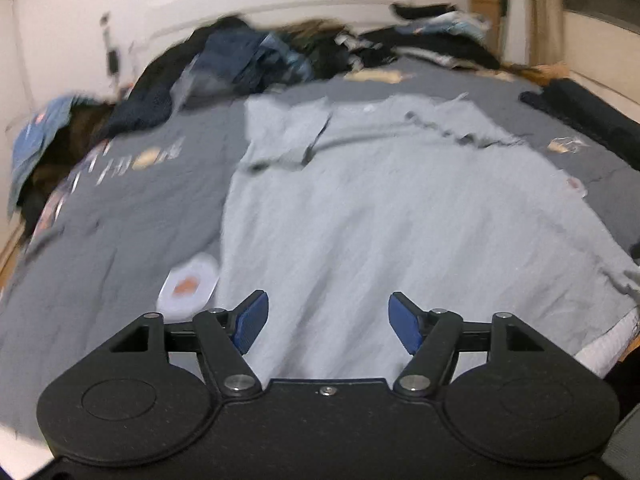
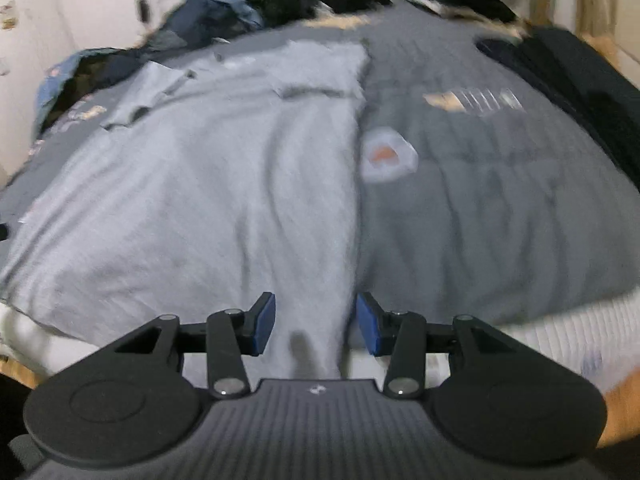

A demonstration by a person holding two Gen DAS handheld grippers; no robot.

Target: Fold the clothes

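Note:
A light grey shirt lies spread flat on a bed's darker grey duvet, its collar end toward the far side. My left gripper hovers over the shirt's near part with its blue pads wide apart and nothing between them. In the right wrist view the same shirt fills the left half, and its right edge runs down toward my right gripper. That gripper is open above the shirt's near hem, its pads clear of the cloth. Both views are motion-blurred.
A heap of dark and blue clothes lies along the bed's far side by the wall. A dark folded item sits at the right edge. The duvet has a white printed patch. The white mattress edge shows near me.

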